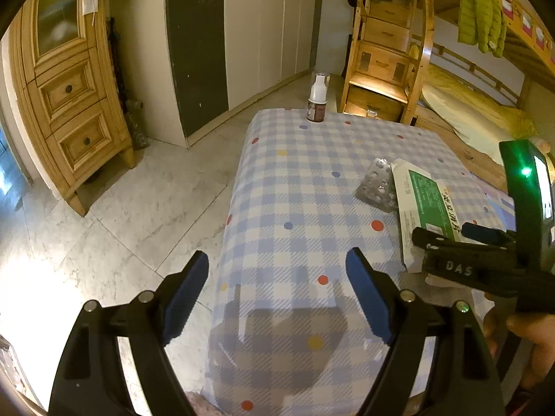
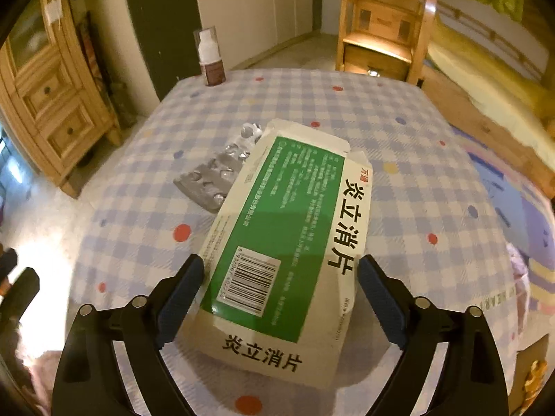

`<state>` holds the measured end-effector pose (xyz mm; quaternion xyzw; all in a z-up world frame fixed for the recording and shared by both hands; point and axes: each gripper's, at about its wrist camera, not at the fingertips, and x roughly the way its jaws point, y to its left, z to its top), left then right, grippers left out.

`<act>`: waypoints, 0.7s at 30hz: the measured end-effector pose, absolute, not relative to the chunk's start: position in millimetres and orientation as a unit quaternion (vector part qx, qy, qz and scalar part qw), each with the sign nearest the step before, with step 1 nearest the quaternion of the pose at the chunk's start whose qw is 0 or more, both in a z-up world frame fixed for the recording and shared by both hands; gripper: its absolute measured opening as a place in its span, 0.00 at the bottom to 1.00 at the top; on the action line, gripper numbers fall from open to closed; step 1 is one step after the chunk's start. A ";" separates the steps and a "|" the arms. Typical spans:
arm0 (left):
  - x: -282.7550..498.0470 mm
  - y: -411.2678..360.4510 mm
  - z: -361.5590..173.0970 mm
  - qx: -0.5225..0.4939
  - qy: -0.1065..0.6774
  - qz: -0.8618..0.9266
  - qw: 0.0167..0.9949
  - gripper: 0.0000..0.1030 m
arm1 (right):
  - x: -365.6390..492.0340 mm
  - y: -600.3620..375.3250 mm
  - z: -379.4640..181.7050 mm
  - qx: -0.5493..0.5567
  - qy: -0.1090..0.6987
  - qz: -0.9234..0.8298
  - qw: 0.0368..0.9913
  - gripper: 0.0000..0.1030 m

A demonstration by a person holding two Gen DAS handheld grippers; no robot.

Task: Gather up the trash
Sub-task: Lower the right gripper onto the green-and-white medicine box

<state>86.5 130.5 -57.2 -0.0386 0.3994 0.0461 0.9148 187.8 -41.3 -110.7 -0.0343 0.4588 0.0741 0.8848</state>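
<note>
A flattened white and green medicine box (image 2: 284,225) lies on the checked tablecloth (image 2: 399,180). My right gripper (image 2: 281,267) is open and straddles the box's near end, with a blue pad (image 2: 180,294) on either side and no visible squeeze. A silver blister pack (image 2: 215,176) lies half tucked under the box's far left edge. In the left wrist view the box (image 1: 423,204) and blister pack (image 1: 376,187) sit at the right, with the right gripper (image 1: 444,234) over the box. My left gripper (image 1: 277,263) hangs open over the table's near left edge, holding nothing.
A small brown bottle with a white cap (image 1: 317,100) stands at the table's far edge, also seen in the right wrist view (image 2: 210,59). A wooden cabinet (image 1: 69,104) stands at the left across marble floor (image 1: 138,208). A wooden bunk bed with drawer steps (image 1: 381,69) stands behind the table.
</note>
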 end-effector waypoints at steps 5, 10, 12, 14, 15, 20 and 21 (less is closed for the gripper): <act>86.5 125.6 -60.2 -0.033 0.403 0.041 0.914 0.77 | 179.0 -44.9 -111.2 -0.076 0.462 0.072 0.880 0.86; 87.9 115.4 -62.5 -0.026 0.404 0.028 0.914 0.77 | 166.3 -73.5 -111.3 -0.071 0.469 0.058 0.878 0.86; 90.9 111.1 -64.2 -0.018 0.405 0.020 0.914 0.77 | 162.9 -85.7 -110.6 -0.070 0.471 0.051 0.878 0.86; 96.8 103.5 -64.9 -0.009 0.407 0.010 0.913 0.77 | 161.4 -95.5 -110.3 -0.067 0.473 0.044 0.878 0.86; 100.0 99.8 -65.4 -0.007 0.409 0.004 0.913 0.77 | 161.9 -98.5 -110.2 -0.067 0.473 0.042 0.878 0.86; 124.5 80.6 -67.4 0.005 0.406 -0.027 0.913 0.85 | 161.5 -105.7 -97.9 -0.056 0.461 0.053 0.884 0.87; 129.8 77.7 -68.0 0.006 0.406 -0.032 0.913 0.85 | 160.6 -107.3 -92.7 -0.050 0.455 0.058 0.887 0.87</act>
